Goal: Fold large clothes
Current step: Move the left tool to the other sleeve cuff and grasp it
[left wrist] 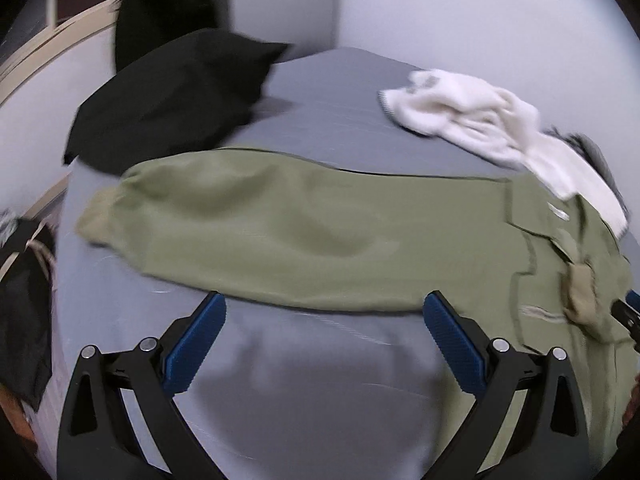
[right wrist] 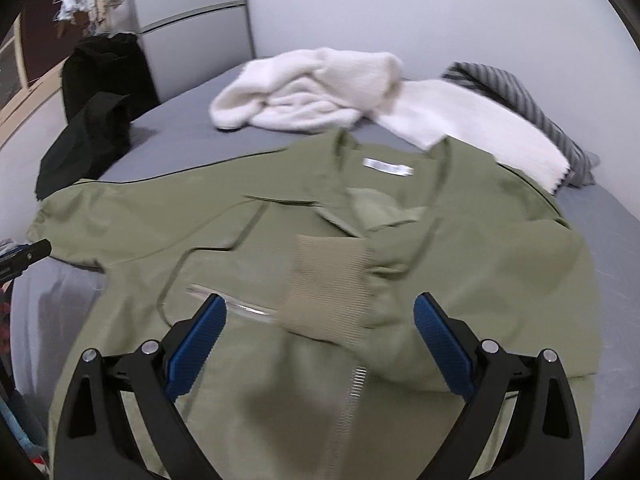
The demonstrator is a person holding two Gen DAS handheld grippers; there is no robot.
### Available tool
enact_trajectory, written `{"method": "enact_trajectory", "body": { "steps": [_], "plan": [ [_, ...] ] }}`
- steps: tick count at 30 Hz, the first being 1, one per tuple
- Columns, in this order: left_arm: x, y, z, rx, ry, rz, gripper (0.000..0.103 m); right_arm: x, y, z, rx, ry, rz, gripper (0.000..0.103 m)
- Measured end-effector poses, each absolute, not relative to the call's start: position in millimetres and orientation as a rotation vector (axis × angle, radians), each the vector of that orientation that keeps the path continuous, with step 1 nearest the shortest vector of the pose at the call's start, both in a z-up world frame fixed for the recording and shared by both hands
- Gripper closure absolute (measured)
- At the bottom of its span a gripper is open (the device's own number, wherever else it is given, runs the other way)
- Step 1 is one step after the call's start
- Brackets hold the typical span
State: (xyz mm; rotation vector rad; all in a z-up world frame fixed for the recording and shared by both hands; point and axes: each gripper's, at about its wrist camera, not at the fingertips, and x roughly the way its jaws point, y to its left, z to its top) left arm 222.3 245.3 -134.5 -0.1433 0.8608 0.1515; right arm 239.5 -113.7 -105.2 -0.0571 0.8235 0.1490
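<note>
An olive green jacket [right wrist: 248, 264] lies face up on a grey bed [right wrist: 608, 232], its zip front towards me. One sleeve is folded across the chest, and its ribbed cuff [right wrist: 328, 284] sits just ahead of my right gripper [right wrist: 320, 312], which stands open above the jacket. In the left wrist view the other sleeve [left wrist: 280, 224] stretches out to the left over the grey bed [left wrist: 312, 104]. My left gripper [left wrist: 324, 308] hovers open just short of that sleeve's near edge, holding nothing.
A cream fluffy garment [right wrist: 312, 92] and a striped grey one [right wrist: 520, 96] lie beyond the jacket's collar. A black garment [left wrist: 180, 96] lies at the bed's far left corner. White walls and a grey cabinet [right wrist: 188, 16] stand behind the bed.
</note>
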Motion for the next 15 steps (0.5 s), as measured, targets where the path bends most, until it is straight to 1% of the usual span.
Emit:
{"method": "enact_trajectory", "body": {
  "steps": [3,7,9,12,13,14,15],
  "plan": [
    [219,284,-141,-0.224,0.849,0.183,0.006,236,-97,-100,-0.065,0.781,0.161,0.009],
    [219,317,-153,-0.279,0.841,0.214,0.007,235,-82,-97,-0.092,0.757,0.176,0.009],
    [224,326,-162,-0.3,0.852,0.224,0.009,237,-77,-99,-0.11,0.759,0.181,0.009],
    [230,342,-173,-0.344,0.864,0.205,0.02,241,-70,-103,-0.127,0.767,0.187,0.009],
    [231,347,-177,-0.357,0.862,0.211,0.035,242,-68,-104,-0.128,0.771,0.19,0.009],
    [233,351,-180,-0.365,0.863,0.229,0.053,242,-68,-106,-0.13,0.774,0.19,0.009],
    [235,357,-184,-0.383,0.871,0.245,0.056,243,-67,-107,-0.132,0.777,0.19,0.009]
  ]
}}
